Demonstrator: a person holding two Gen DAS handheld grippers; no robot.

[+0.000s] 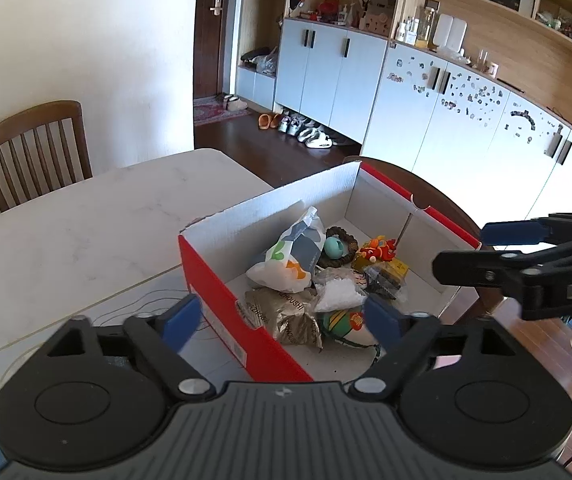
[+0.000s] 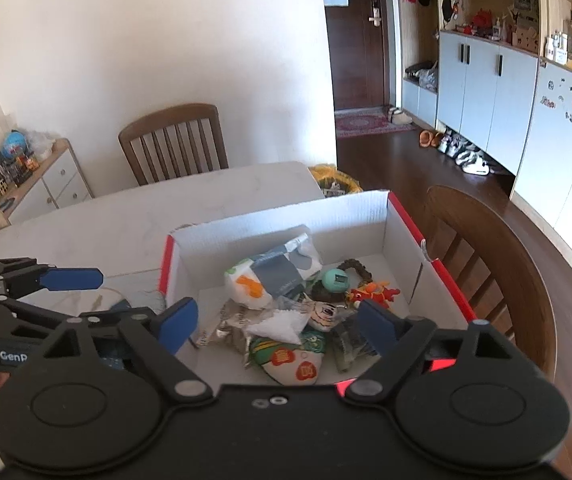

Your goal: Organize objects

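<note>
A red cardboard box (image 1: 269,204) (image 2: 277,216) with white inner walls stands open on the white table (image 1: 85,208). In it lie a white pouch with orange and green shapes (image 1: 281,260) (image 2: 249,284), a teal round piece (image 1: 334,247), a red-orange dragon toy (image 1: 378,250) (image 2: 374,294), a clear bag of white bits (image 1: 340,294), brown packets (image 1: 286,312) and a green and white packet (image 2: 290,360). My left gripper (image 1: 281,316) (image 2: 85,292) is open above the box's near left wall. My right gripper (image 2: 275,320) (image 1: 462,250) is open over the near end, holding nothing.
One wooden chair (image 1: 33,148) (image 2: 173,140) stands at the table's far side, another (image 2: 486,248) right behind the box. A low cabinet (image 2: 57,176) with clutter is at the left. Tall cupboards (image 1: 446,112) and shoes line the right. A yellow object (image 2: 334,180) sits on the floor.
</note>
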